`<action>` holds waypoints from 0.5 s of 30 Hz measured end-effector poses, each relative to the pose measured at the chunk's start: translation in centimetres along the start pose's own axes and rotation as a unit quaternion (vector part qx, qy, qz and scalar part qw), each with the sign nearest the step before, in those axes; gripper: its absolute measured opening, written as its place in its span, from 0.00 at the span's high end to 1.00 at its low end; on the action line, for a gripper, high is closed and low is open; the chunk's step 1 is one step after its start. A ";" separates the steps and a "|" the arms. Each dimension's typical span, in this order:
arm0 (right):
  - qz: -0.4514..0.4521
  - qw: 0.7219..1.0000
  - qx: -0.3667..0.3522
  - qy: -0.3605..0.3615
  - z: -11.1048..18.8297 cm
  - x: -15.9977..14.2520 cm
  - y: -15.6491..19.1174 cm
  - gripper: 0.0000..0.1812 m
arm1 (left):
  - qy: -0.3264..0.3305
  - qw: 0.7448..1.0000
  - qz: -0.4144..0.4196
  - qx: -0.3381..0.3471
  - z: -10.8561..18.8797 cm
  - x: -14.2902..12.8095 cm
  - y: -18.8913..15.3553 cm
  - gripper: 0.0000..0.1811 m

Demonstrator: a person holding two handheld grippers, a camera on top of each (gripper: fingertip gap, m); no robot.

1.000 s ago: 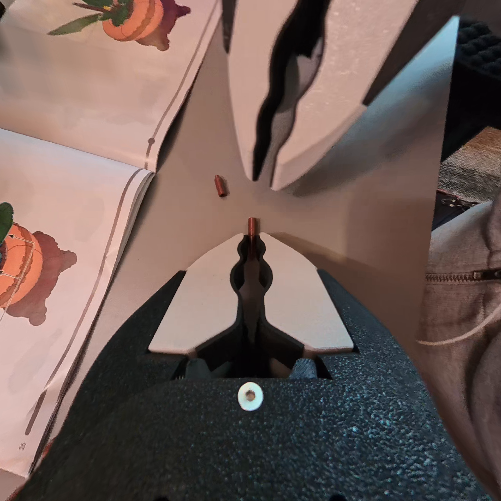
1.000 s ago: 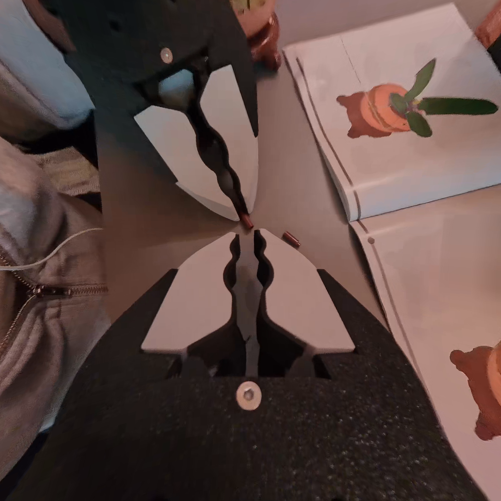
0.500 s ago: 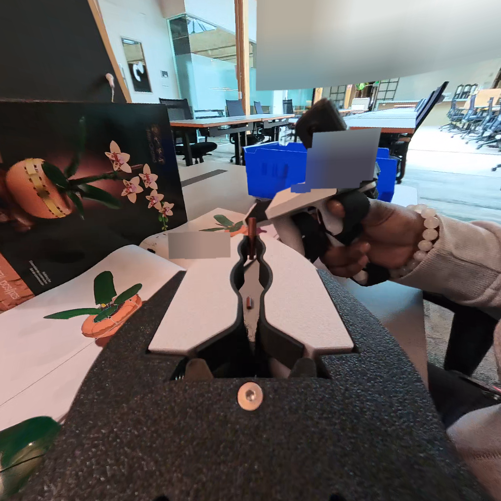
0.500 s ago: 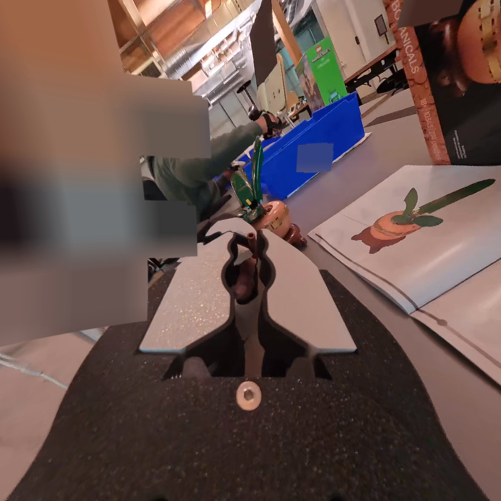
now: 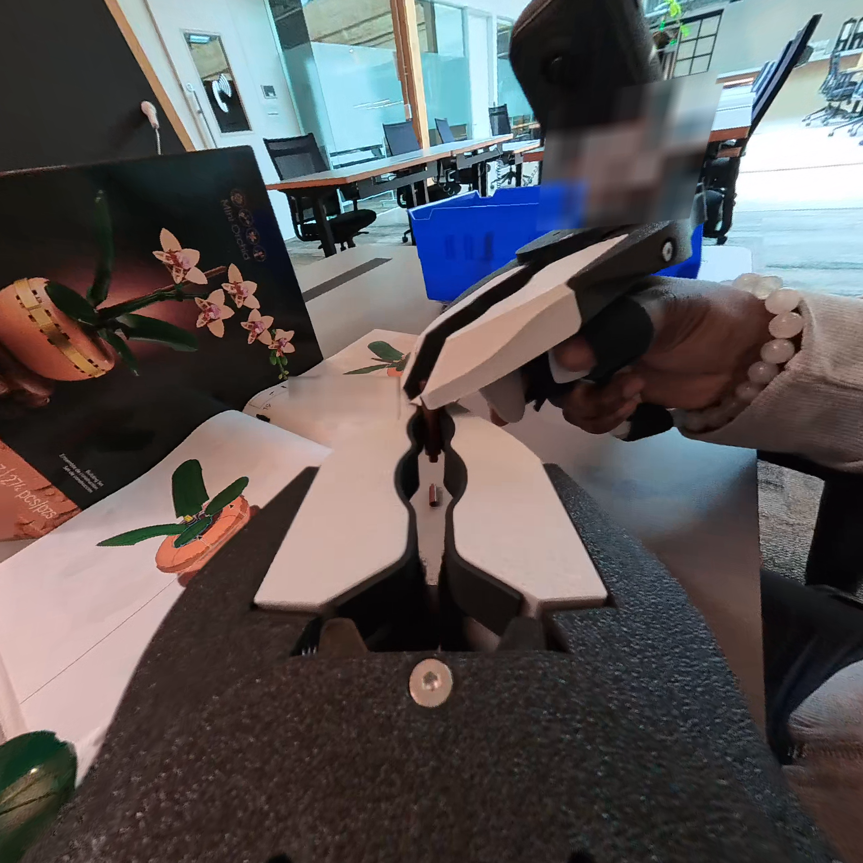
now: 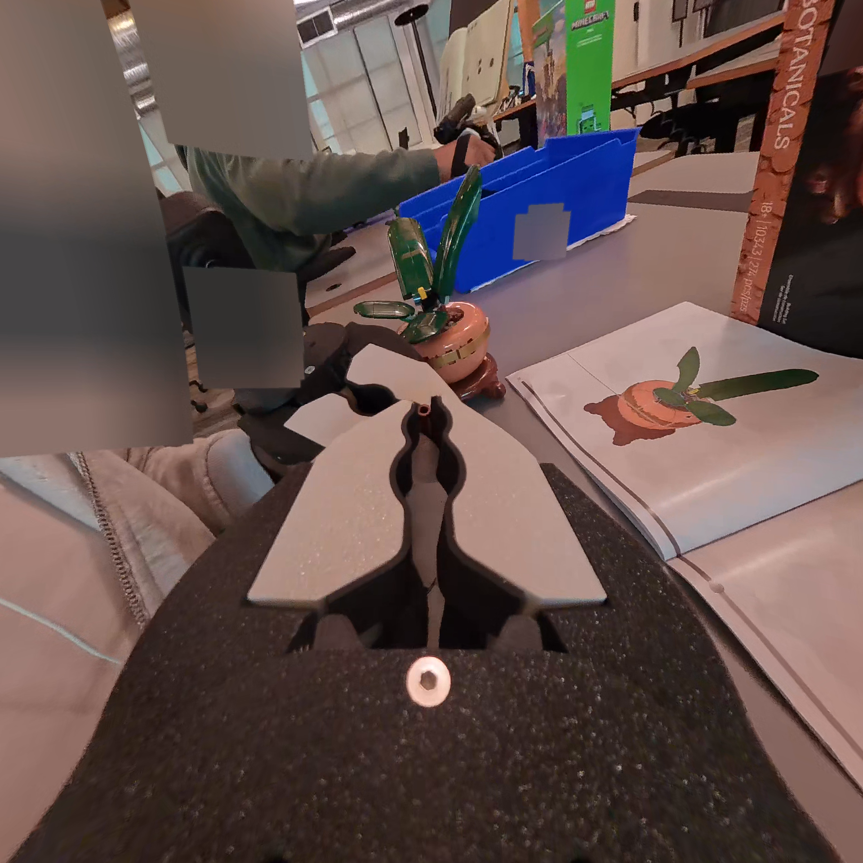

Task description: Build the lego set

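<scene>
Both tools, low over the worktop point(image 5: 654, 504) a sec ago, are now lifted and tip to tip. Left tool point(image 5: 430, 427) grips a thin brown tube point(image 5: 433, 441); right tool point(image 6: 427, 411) is clamped on its twin point(image 6: 424, 410) — prob. joining stem pcs. Spare tube point(image 5: 434, 495) lies just behind. Smooth, glossy plastic; potted plant model point(image 6: 448, 336) waits beyond the tube.

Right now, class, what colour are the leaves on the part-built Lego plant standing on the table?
Dark green leaves, above a peach-coloured pot; the right wrist view shows them best.
</scene>
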State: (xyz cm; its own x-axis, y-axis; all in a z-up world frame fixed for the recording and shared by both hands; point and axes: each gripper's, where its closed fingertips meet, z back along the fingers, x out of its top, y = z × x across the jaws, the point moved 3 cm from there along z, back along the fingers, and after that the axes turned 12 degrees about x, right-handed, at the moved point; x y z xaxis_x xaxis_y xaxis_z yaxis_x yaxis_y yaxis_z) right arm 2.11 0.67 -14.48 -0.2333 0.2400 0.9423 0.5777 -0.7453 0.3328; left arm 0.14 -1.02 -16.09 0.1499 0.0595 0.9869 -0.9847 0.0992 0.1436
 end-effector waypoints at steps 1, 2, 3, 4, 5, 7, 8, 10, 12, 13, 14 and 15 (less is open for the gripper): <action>0.006 1.000 -0.001 0.008 -0.1 -0.1 0.0 0.97 | 0.003 1.000 0.004 -0.003 0.0 -0.1 0.0 0.98; 0.015 1.000 0.001 0.015 -0.1 -0.1 0.1 0.97 | 0.004 1.000 0.011 -0.009 0.1 -0.2 0.0 0.98; 0.029 0.999 0.011 0.022 -0.1 -0.1 0.3 0.95 | 0.003 1.000 0.022 -0.015 0.2 -0.2 0.0 0.98; 0.042 0.998 0.025 0.028 0.2 0.2 0.6 0.86 | 0.004 0.999 0.037 -0.017 0.3 -0.2 0.1 0.98; 0.055 0.997 0.028 0.043 0.8 0.5 0.5 0.79 | 0.007 0.999 0.049 -0.016 0.5 -0.2 0.4 0.98; 0.111 0.986 0.028 0.124 2.5 0.3 -0.2 0.78 | 0.019 0.997 0.068 -0.015 1.2 -0.4 1.0 0.98; 0.150 0.971 0.014 0.187 3.4 -0.2 -1.0 0.78 | 0.026 0.997 0.074 -0.014 1.7 -0.5 1.4 0.98; 0.215 0.916 0.018 0.338 4.5 -2.1 -2.7 0.84 | 0.045 0.996 0.079 -0.008 2.5 -0.8 2.1 0.98; 0.244 0.861 0.038 0.446 4.3 -3.4 -4.3 0.93 | 0.053 0.996 0.075 -0.009 3.2 -1.0 2.3 0.98; 0.247 0.839 0.061 0.481 3.8 -3.9 -4.7 0.94 | 0.053 0.996 0.072 -0.010 3.4 -1.0 2.3 0.98; 0.252 0.817 0.079 0.513 3.2 -4.4 -5.1 0.94 | 0.055 0.996 0.070 -0.009 3.6 -1.0 2.3 0.98; 0.263 0.794 0.087 0.541 2.7 -4.6 -5.6 0.94 | 0.057 0.996 0.067 -0.009 3.6 -1.0 2.2 0.98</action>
State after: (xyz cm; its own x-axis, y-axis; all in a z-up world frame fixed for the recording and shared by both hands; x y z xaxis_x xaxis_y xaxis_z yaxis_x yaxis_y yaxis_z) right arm 2.09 5.42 -20.61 -0.4052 -0.8213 0.4015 0.8952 -0.4456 -0.0082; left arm -2.48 -4.41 -16.52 0.0280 0.1852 0.9823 -0.9949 0.1005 0.0094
